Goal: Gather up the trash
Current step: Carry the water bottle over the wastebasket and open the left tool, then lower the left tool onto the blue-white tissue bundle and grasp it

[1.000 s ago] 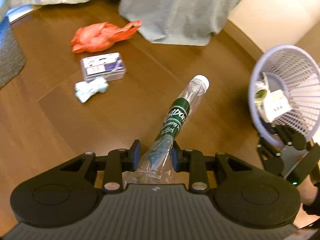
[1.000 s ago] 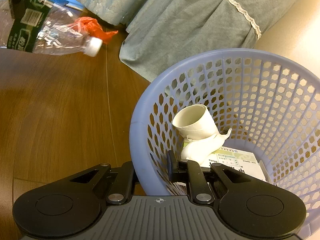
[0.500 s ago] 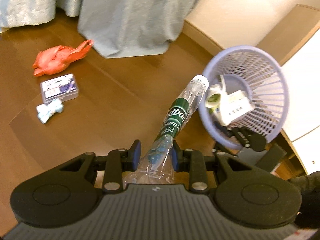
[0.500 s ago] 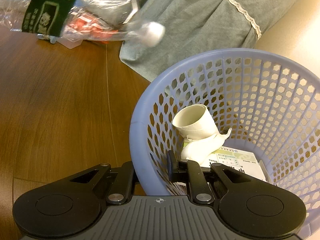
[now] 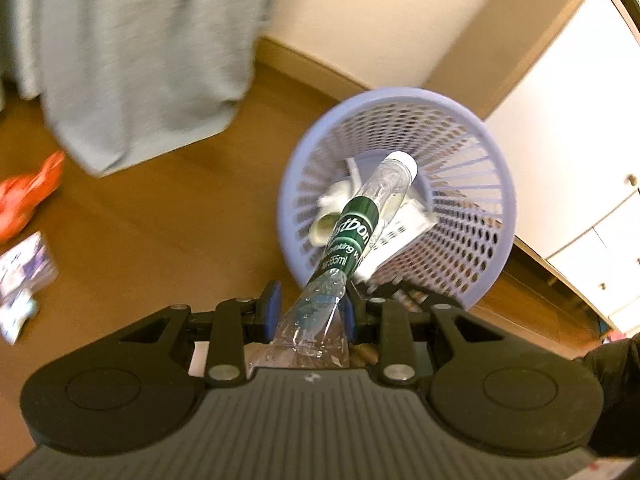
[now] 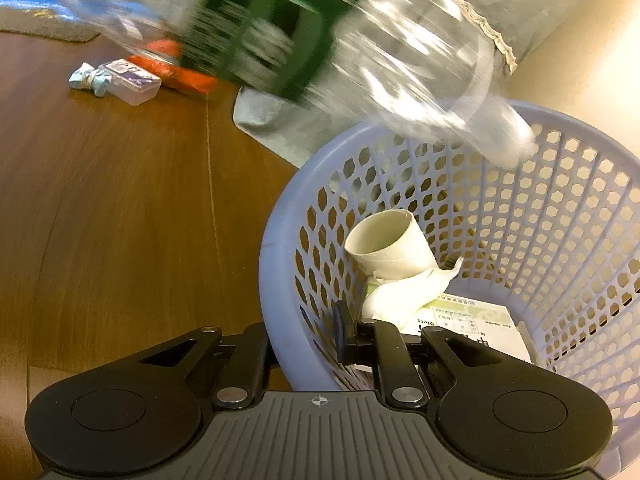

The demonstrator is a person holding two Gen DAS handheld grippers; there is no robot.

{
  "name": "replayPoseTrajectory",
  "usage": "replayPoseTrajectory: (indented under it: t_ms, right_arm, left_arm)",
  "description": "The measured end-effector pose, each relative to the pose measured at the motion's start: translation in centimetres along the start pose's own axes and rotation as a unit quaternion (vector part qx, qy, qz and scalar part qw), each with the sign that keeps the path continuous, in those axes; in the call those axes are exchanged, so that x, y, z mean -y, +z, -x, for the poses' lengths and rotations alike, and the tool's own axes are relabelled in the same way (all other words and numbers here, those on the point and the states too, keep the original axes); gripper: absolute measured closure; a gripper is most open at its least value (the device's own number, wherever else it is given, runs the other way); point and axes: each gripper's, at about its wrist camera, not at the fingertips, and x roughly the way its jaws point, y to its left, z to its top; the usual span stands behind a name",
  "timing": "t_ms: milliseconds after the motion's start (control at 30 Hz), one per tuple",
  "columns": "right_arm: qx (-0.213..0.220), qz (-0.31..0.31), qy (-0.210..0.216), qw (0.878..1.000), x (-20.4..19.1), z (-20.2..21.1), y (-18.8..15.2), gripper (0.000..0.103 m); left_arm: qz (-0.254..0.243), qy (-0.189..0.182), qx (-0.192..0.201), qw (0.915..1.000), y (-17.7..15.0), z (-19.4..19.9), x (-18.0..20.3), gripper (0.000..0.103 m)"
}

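Bottle (image 5: 356,232) first: clear crinkly plastic, dark green label, white cap, squashed flat at the base where the left gripper (image 5: 310,312) clamps it between its blue-padded fingers (image 5: 273,300). It sticks out ahead of that gripper with the cap end over the mouth of the basket (image 5: 472,248), not dropped in.

That basket is a lavender plastic bin, round, with honeycomb holes up the wall. The right gripper (image 6: 308,336) is pinched shut on its near rim, one finger inside the mesh and one outside.

Compared to a second ago, the bottle was out over bare wood floor with the basket off to the gripper's right; now the basket sits dead ahead under the cap. The right side hasn't budged.

From the right wrist view the bottle (image 6: 320,48) is just a big blurry streak across the top, but you get a clean look inside the basket (image 6: 280,264): a crumpled white paper cup (image 6: 388,244) lying on its side on a flat printed box (image 6: 476,328). Far ahead to its left there's a clear plastic case (image 6: 132,80), a pale blue wrapper (image 6: 90,79) touching it, and something orange (image 6: 180,76) behind them. The left view shows that orange bag (image 5: 28,196) at its left edge, plus grey draped fabric (image 5: 132,60) ahead.
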Motion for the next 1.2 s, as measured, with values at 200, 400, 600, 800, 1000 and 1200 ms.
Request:
replayPoseTrajectory:
  t_ms: [200,400,600,800,1000,1200]
  right_arm:
    - [0.000,0.000,0.000,1.000,-0.3,0.0,-0.1,0.093]
    - [0.002,-0.010,0.001,1.000,0.0,-0.1,0.1,0.093]
    - [0.004,-0.010,0.002,1.000,0.2,-0.1,0.1,0.093]
    - [0.002,-0.005,0.001,1.000,0.2,-0.1,0.0,0.093]
    - [0.000,-0.004,-0.001,1.000,0.0,0.0,-0.1,0.093]
    - [-0.002,-0.004,-0.005,1.000,-0.3,-0.1,0.0,0.093]
  left_arm:
    - [-0.001,-0.036,0.051,0.9980,5.6,-6.5,4.3,0.074]
    - [0.017,-0.030,0.072,0.9968,5.5,-5.4,3.6,0.071]
    - [0.047,0.020,0.071,0.9962,3.6,-3.6,-0.9,0.071]
    - [0.051,0.081,0.054,0.9940,0.6,-1.9,-4.8,0.070]
    - [0.051,0.151,0.035,0.9866,-4.9,1.5,-8.7,0.066]
    - [0.063,0.230,0.031,0.9707,-8.7,2.8,-13.1,0.054]
